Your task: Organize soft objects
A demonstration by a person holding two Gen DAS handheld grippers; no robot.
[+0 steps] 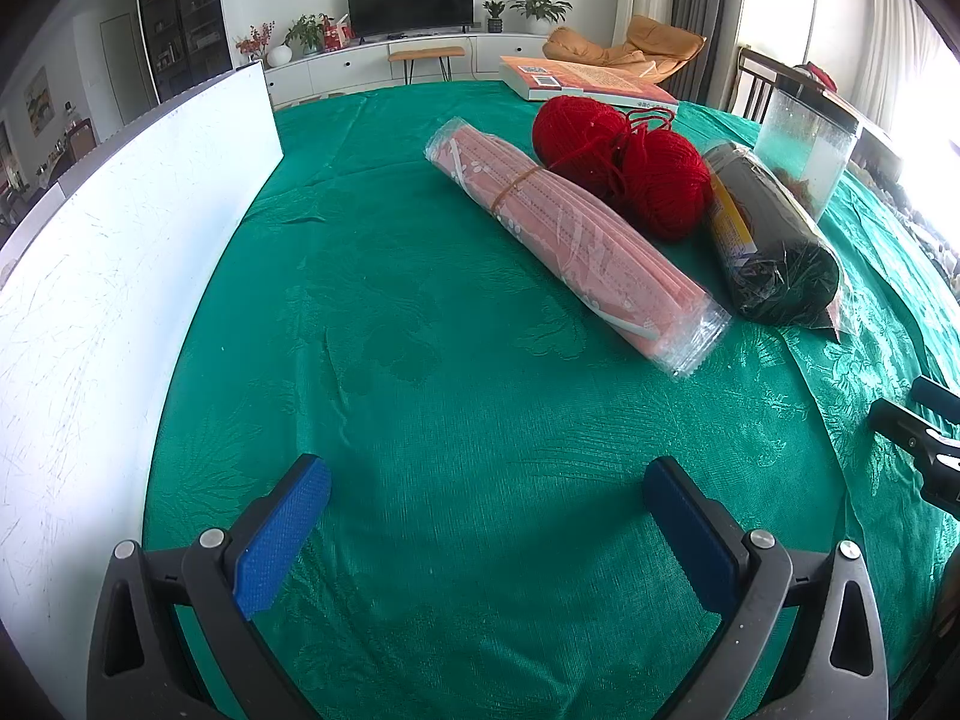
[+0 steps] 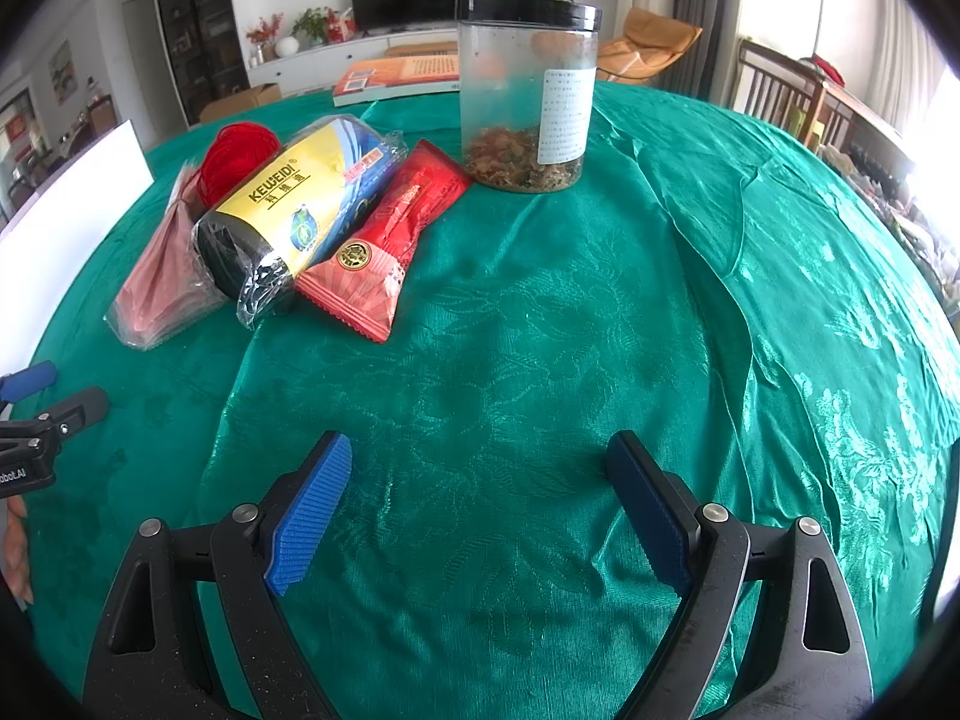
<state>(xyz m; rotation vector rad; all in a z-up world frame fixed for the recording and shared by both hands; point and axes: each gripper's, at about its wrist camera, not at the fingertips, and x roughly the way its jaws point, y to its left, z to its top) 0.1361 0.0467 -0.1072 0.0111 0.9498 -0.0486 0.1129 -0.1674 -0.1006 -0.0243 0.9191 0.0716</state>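
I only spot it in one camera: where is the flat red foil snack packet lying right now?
The flat red foil snack packet shows only in the right wrist view, left of centre on the green tablecloth, against the black roll with the yellow label.

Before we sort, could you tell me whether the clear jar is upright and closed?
Upright and closed: the clear jar stands on the green tablecloth, black lid on top.

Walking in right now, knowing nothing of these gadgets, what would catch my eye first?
Probably the shiny green patterned tablecloth that covers the whole table, and the two bright red balls of yarn near its far side. Beside the yarn lie a clear-wrapped pack of pink face masks and a dark plastic-wrapped roll with a yellow label, with a tall clear jar with a black lid standing behind them.
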